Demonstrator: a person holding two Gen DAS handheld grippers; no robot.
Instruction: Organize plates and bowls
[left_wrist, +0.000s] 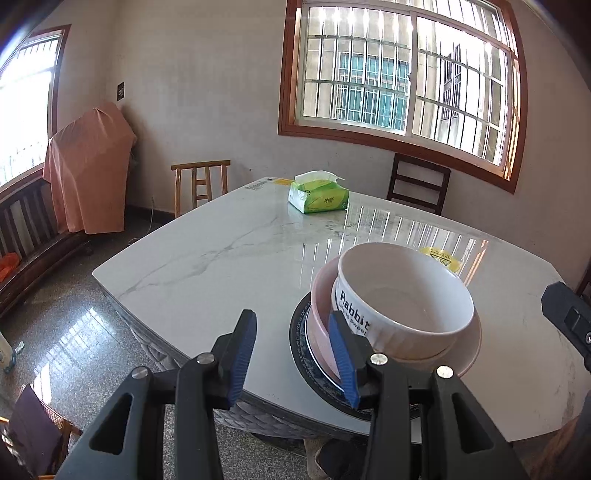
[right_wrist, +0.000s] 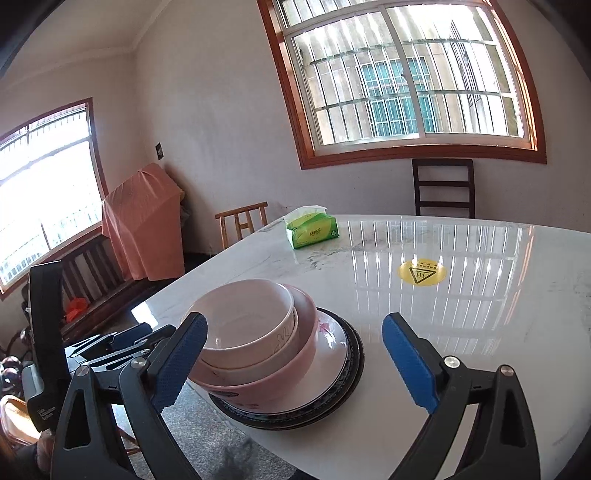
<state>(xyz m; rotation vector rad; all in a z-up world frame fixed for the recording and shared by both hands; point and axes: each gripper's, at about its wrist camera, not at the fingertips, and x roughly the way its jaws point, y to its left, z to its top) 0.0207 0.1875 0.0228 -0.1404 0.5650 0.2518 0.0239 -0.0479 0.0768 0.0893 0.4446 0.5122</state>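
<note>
Table (right_wrist: 461, 314) space is saved: plates (right_wrist: 332, 373) are stacked at the near edge, pink bowl (right_wrist: 280, 376) and white bowl (right_wrist: 243, 332) nested on top. Both grippers, left (left_wrist: 291, 354) and right (right_wrist: 295, 365), are held open and empty.

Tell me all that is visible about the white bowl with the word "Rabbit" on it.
The white bowl looks ceramic and glossy, with a ribbed outer wall and a dark band bearing white letters; the right wrist view shows a thin line drawing on its side. It is empty and upright, though seated a little off-centre, nested on top of the stack inside a pink bowl, above plates near the table's edge. Neither gripper touches it.
</note>
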